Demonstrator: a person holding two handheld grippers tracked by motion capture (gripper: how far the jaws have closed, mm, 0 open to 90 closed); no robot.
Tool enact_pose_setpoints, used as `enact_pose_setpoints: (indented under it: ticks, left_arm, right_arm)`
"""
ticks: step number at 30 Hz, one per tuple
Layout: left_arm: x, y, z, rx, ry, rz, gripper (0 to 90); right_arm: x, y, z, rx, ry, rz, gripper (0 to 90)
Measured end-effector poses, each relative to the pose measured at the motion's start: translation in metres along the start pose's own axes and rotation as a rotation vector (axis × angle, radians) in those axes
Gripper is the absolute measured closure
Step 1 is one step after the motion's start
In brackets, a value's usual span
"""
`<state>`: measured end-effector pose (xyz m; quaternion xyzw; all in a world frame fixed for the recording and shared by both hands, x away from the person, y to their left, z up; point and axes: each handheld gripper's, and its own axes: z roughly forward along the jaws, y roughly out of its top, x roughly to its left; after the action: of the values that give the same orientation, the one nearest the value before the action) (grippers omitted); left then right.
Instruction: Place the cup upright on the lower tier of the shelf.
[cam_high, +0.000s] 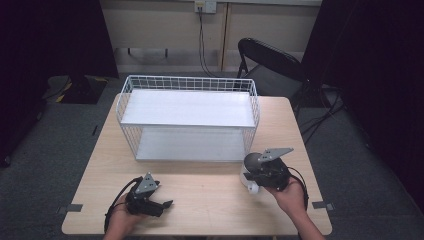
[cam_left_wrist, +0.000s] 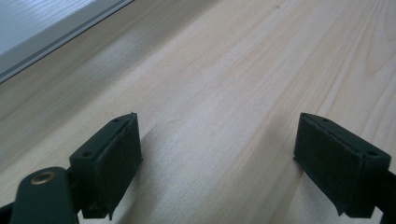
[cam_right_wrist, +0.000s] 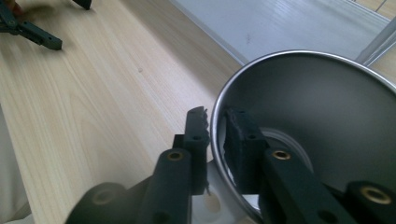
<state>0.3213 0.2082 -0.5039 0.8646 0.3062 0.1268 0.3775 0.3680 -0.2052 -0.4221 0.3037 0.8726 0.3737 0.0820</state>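
Steel rim of a metal bowl (cam_right_wrist: 322, 126) is pinched by the right gripper (cam_right_wrist: 215, 135): one black jaw is set outside the wall, the other inside, with the thin edge clamped between the pads. A rim grip of this kind is judged to be chosen because the bowl is too wide to be spanned across its body. In the high view the right gripper (cam_high: 266, 170) is seen at the near right of the wooden table (cam_high: 200, 200), with the bowl (cam_high: 251, 162) tipped up so that its dark hollow faces away from the person. A white piece (cam_high: 252, 187) is seen just below the gripper, touching or close to the tabletop; whether it belongs to the bowl cannot be told.

The left gripper (cam_high: 150, 196) is held low over the near left of the table. In the left gripper view its jaws stand wide apart with bare wood between the pads (cam_left_wrist: 119, 154), so nothing is gripped; it is judged to be parked out of the way.

Beyond both, a white wire rack (cam_high: 189, 117) with two shelves is set at the middle of the table, open front toward the person. The bowl is held just before its right front corner, so the lower shelf is judged the likely destination.
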Motion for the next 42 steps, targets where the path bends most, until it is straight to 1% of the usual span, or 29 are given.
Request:
enact_pose_setpoints:
  ticks: [2, 4, 5, 6, 7, 8, 11, 12, 14, 17, 19, 23, 24, 27, 28, 34, 40, 42]
  left_arm:
    - [0.0, 0.0, 0.0, 0.0, 0.0, 0.0, 14.3]
    - [0.0, 0.0, 0.0, 0.0, 0.0, 0.0, 14.3]
    - [0.0, 0.0, 0.0, 0.0, 0.0, 0.0, 14.4]
    - [0.0, 0.0, 0.0, 0.0, 0.0, 0.0, 14.4]
    - [0.0, 0.0, 0.0, 0.0, 0.0, 0.0, 14.4]
    - [0.0, 0.0, 0.0, 0.0, 0.0, 0.0, 14.4]
    - [0.0, 0.0, 0.0, 0.0, 0.0, 0.0, 14.4]
    - [0.0, 0.0, 0.0, 0.0, 0.0, 0.0, 14.4]
    - [0.0, 0.0, 0.0, 0.0, 0.0, 0.0, 14.4]
    - [0.0, 0.0, 0.0, 0.0, 0.0, 0.0, 14.5]
    - [0.0, 0.0, 0.0, 0.0, 0.0, 0.0, 14.5]
    - [0.0, 0.0, 0.0, -0.001, 0.0, 0.0, 14.5]
    - [0.0, 0.0, 0.0, 0.0, 0.0, 0.0, 14.5]
    - [0.0, 0.0, 0.0, -0.001, 0.0, -0.001, 14.5]
    - [0.0, 0.0, 0.0, -0.001, 0.0, 0.0, 14.5]
    - [0.0, 0.0, 0.0, 0.0, 0.001, 0.0, 14.5]
    - [0.0, 0.0, 0.0, 0.0, 0.0, 0.0, 14.5]
    - [0.0, 0.0, 0.0, 0.0, 0.0, 0.0, 14.5]
  right_arm:
    - [0.0, 0.0, 0.0, 0.003, 0.009, -0.007, 80.8]
    - [0.002, 0.001, 0.0, 0.01, 0.001, -0.036, 81.4]
    - [0.002, 0.001, 0.0, 0.01, 0.001, -0.036, 81.4]
    - [0.004, 0.002, -0.002, 0.025, -0.022, -0.073, 82.5]
    - [0.004, 0.002, -0.002, 0.025, -0.022, -0.073, 82.5]
    - [0.005, 0.002, -0.004, 0.027, -0.032, -0.097, 83.2]
    - [0.005, 0.003, -0.006, 0.024, -0.032, -0.101, 83.6]
    - [0.006, 0.002, -0.006, 0.015, -0.031, -0.109, 84.0]
    - [0.008, 0.003, -0.006, 0.015, -0.042, -0.127, 84.4]
    - [0.009, 0.003, -0.006, 0.002, -0.035, -0.126, 84.7]
    - [0.013, 0.008, -0.007, -0.007, -0.033, -0.142, 84.8]
    - [0.016, 0.012, -0.008, -0.015, -0.035, -0.146, 84.9]
    - [0.017, 0.014, -0.009, -0.034, -0.031, -0.143, 84.9]
    - [0.018, 0.016, -0.009, -0.046, -0.025, -0.144, 84.9]
    - [0.02, 0.019, -0.008, -0.047, -0.026, -0.155, 84.9]
    - [0.022, 0.024, -0.007, -0.06, -0.028, -0.153, 84.9]
    - [0.025, 0.027, -0.005, -0.084, -0.046, -0.164, 84.9]
    - [0.026, 0.029, -0.003, -0.09, -0.038, -0.16, 84.9]
